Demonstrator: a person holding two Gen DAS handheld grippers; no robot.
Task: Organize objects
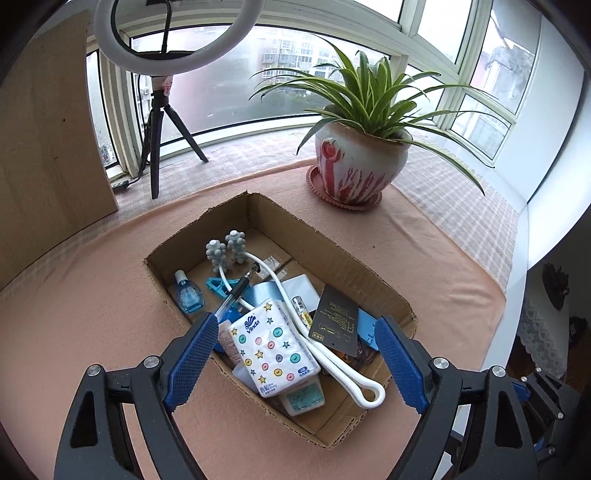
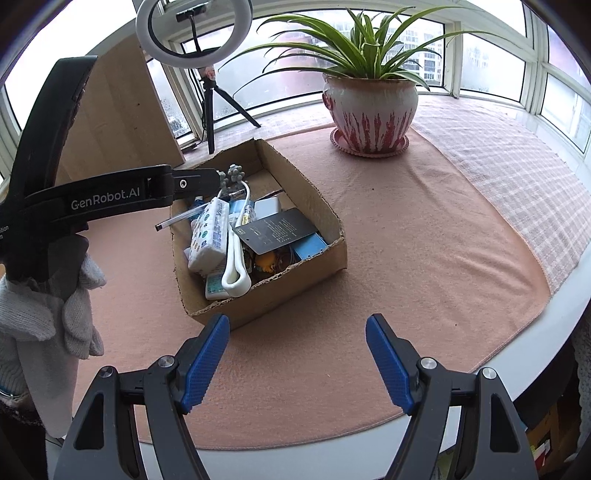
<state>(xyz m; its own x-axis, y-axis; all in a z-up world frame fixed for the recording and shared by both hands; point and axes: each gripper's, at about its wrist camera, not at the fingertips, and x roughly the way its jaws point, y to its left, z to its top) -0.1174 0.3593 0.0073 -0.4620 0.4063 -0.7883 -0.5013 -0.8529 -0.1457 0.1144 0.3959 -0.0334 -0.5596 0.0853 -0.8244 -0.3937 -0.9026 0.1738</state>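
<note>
Nearest, right hand-held gripper (image 2: 297, 363) spread wide, empty, over pink cloth (image 2: 406, 229) on the counter. Left hand-held gripper (image 1: 295, 363) released too, poised above cardboard box (image 1: 343, 254). Pen (image 1: 236, 291) leans over box rim; tissue pack (image 1: 273, 349) tops clutter inside. Beyond: potted plant (image 2: 369, 110), ring light (image 2: 194, 33).

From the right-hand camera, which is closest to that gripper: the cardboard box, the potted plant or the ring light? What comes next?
Measured from the right gripper:
1. Cardboard box, just ahead, slightly left.
2. Potted plant, farther back, right of centre, on the pink cloth.
3. Ring light, farthest, back left by the window.
</note>
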